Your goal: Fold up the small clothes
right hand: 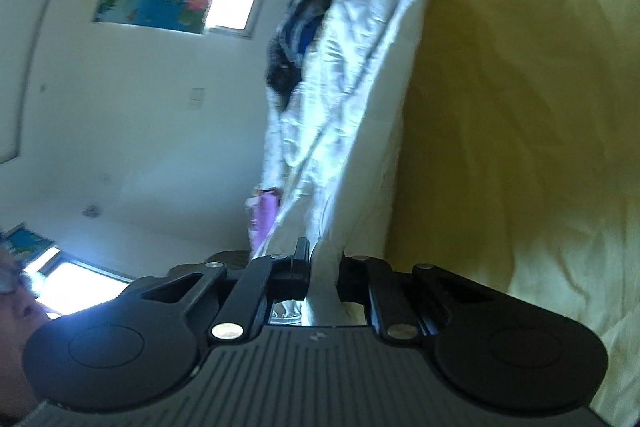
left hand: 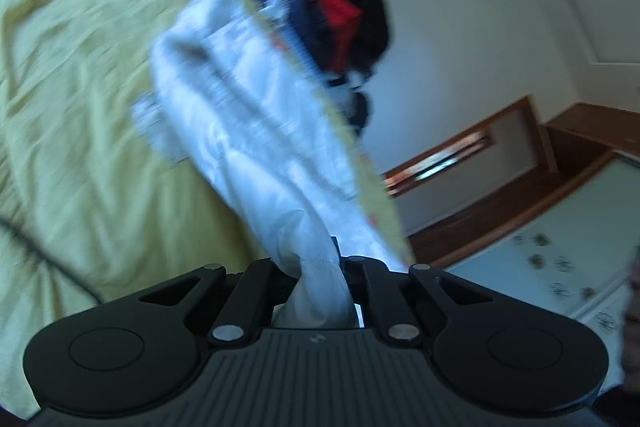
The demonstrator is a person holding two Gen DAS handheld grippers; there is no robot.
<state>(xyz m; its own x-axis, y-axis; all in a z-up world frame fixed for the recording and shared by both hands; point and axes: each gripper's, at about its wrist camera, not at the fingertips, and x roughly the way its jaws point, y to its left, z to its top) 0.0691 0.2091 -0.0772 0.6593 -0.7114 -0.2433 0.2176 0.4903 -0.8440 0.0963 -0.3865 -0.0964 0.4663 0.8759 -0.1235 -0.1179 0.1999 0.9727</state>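
Left tongs (left hand: pixel 320 263) pinch bunched edge of white garment (left hand: pixel 248 115); right tongs (right hand: pixel 324 267) pinch another edge of same garment (right hand: pixel 352 75). Garment stretches from both tongs out over yellow bed cover (left hand: pixel 80 107), far end still on cover, near dark clothes pile (left hand: pixel 340 19).

Risks:
- grip sits on thin bunched fold; fabric likely slips if pulled taut
- uneven pull between tongs: twisted, crooked fold
- trailing end may snag clothes pile beside garment, drag it along
- views blurred; edge alignment hard to judge
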